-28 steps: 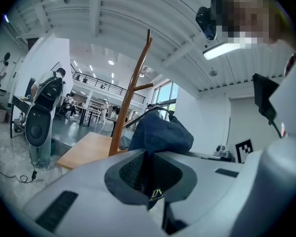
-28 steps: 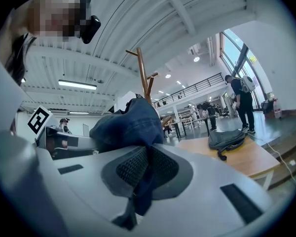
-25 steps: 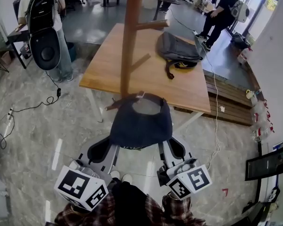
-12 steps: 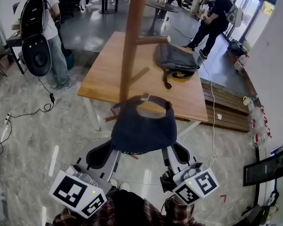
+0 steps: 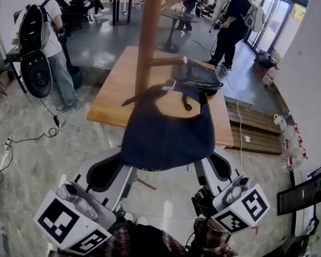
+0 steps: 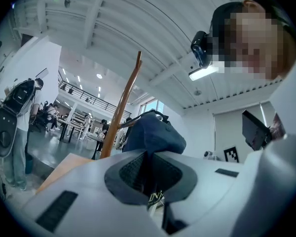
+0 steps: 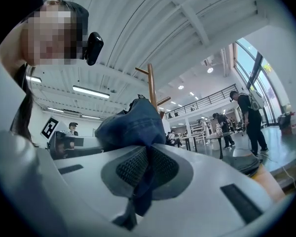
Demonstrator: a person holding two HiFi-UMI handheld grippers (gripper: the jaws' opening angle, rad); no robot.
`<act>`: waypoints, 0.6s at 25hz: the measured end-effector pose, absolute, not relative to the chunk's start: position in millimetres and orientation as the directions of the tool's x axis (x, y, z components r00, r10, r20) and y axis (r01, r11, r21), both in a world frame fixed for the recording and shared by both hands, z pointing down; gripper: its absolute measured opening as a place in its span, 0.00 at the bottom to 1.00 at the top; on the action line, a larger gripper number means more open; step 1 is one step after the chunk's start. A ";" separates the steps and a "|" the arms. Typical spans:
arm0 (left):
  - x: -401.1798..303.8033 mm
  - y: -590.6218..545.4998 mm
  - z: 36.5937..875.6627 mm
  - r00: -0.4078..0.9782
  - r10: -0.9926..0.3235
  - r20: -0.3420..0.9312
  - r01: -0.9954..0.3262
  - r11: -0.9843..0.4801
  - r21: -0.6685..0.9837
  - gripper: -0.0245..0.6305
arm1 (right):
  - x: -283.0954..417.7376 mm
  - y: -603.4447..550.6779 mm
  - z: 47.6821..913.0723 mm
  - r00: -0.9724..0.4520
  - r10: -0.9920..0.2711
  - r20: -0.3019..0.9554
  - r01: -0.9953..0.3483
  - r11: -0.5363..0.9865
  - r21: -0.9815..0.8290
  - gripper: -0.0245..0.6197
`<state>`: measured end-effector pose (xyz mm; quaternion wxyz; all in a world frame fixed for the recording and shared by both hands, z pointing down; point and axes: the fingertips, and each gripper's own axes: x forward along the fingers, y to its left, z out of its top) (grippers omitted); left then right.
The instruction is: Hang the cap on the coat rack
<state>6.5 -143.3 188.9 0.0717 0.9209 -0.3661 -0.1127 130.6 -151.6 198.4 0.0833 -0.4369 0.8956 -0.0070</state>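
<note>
A dark blue denim cap [image 5: 166, 130] hangs between my two grippers, held up in front of the wooden coat rack [image 5: 148, 36]. My left gripper [image 5: 129, 167] is shut on the cap's left edge, and my right gripper [image 5: 202, 165] is shut on its right edge. The cap's back strap [image 5: 176, 85] sits just below a side peg [image 5: 168, 61] of the rack. In the left gripper view the cap [image 6: 150, 135] rises beyond the closed jaws with the rack pole [image 6: 122, 107] behind it. The right gripper view shows cap fabric [image 7: 130, 125] pinched between the pads, rack pole [image 7: 152, 83] beyond.
A wooden table [image 5: 117, 90] stands behind the rack with a grey backpack [image 5: 200, 76] on it. People stand at the far left [image 5: 43, 42] and the far right [image 5: 232, 23]. A cable [image 5: 48, 130] trails over the tiled floor at left.
Both grippers have lifted the cap upward and toward the rack. Its back strap has risen from the low peg to near the side peg.
</note>
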 end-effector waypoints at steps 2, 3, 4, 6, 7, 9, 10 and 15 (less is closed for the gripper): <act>9.7 -150.6 181.9 0.712 -0.681 -0.171 -0.648 -0.731 0.213 0.07 | 134.2 -157.8 188.8 -0.598 -0.785 -0.162 -0.786 0.613 -0.074 0.06; 12.2 -154.3 178.7 0.714 -0.677 -0.177 -0.644 -0.735 0.213 0.07 | 136.9 -161.0 185.0 -0.594 -0.786 -0.169 -0.789 0.611 -0.070 0.06; 14.8 -157.9 175.0 0.716 -0.674 -0.184 -0.641 -0.738 0.212 0.07 | 139.7 -164.4 181.3 -0.590 -0.788 -0.175 -0.791 0.608 -0.067 0.06; 17.7 -165.2 165.3 0.718 -0.668 -0.196 -0.636 -0.744 0.205 0.07 | 142.5 -171.6 172.8 -0.581 -0.792 -0.187 -0.798 0.600 -0.061 0.06; 17.4 -168.8 160.3 0.719 -0.665 -0.202 -0.634 -0.747 0.200 0.07 | 142.3 -175.0 168.1 -0.577 -0.793 -0.193 -0.800 0.597 -0.059 0.06; 16.4 -176.4 153.5 0.721 -0.659 -0.212 -0.630 -0.752 0.195 0.07 | 141.7 -181.9 161.2 -0.569 -0.797 -0.202 -0.806 0.589 -0.052 0.06; 17.1 -180.4 152.8 0.724 -0.656 -0.214 -0.626 -0.754 0.198 0.07 | 142.5 -185.6 159.7 -0.564 -0.800 -0.204 -0.810 0.584 -0.049 0.06; 27.9 -198.1 164.9 0.738 -0.644 -0.201 -0.600 -0.763 0.239 0.07 | 153.4 -203.0 164.2 -0.539 -0.822 -0.186 -0.833 0.553 -0.030 0.06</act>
